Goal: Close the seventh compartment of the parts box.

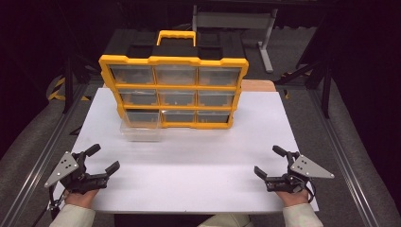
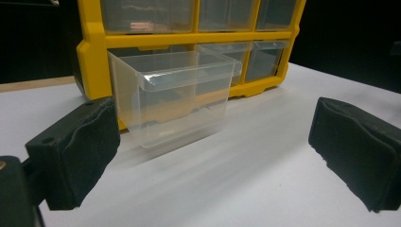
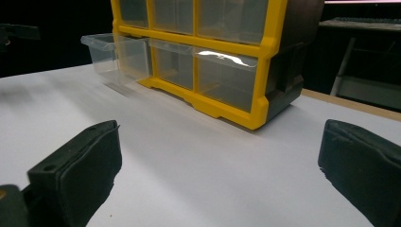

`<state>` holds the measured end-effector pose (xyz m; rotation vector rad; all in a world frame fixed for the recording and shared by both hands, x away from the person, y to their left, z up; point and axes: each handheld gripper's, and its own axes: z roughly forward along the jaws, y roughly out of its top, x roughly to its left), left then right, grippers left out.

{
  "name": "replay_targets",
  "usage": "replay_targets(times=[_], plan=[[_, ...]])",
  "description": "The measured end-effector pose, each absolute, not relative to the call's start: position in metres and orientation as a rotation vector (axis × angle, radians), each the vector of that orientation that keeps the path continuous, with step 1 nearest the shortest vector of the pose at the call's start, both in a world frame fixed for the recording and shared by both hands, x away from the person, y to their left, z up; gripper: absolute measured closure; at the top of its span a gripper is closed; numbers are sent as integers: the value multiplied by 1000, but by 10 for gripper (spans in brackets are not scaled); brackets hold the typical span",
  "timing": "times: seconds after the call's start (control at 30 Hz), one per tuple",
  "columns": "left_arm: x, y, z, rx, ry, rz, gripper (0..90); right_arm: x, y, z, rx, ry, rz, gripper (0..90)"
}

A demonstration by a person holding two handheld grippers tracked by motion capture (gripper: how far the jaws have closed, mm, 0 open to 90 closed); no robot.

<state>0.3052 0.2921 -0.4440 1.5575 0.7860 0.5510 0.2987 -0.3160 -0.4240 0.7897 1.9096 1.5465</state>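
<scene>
Clear drawer (image 1: 140, 126) sticks out of the organizer's (image 1: 174, 60) bottom-left slot, straight ahead of our left gripper (image 1: 97, 161), which is nearer. Both grippers' jaws spread wide w/ nothing between; right gripper (image 1: 270, 161) sits well off to the side.

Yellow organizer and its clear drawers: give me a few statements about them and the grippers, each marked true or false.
1. The bottom-left clear drawer is pulled out of the yellow organizer. True.
2. The left gripper is clamped on that drawer. False: its jaws are open, short of it.
3. The organizer stands upright on the white table. True.
4. The right gripper holds a drawer. False: its jaws are open and empty.
5. All nine drawers are pushed in. False: one sticks out.
</scene>
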Motion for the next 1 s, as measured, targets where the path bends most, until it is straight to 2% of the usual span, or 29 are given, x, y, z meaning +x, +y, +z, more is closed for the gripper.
replay_targets(times=[1.0], plan=[[305, 289, -439, 1565, 787, 591, 20, 304, -319, -427, 838, 1937, 1536, 5]])
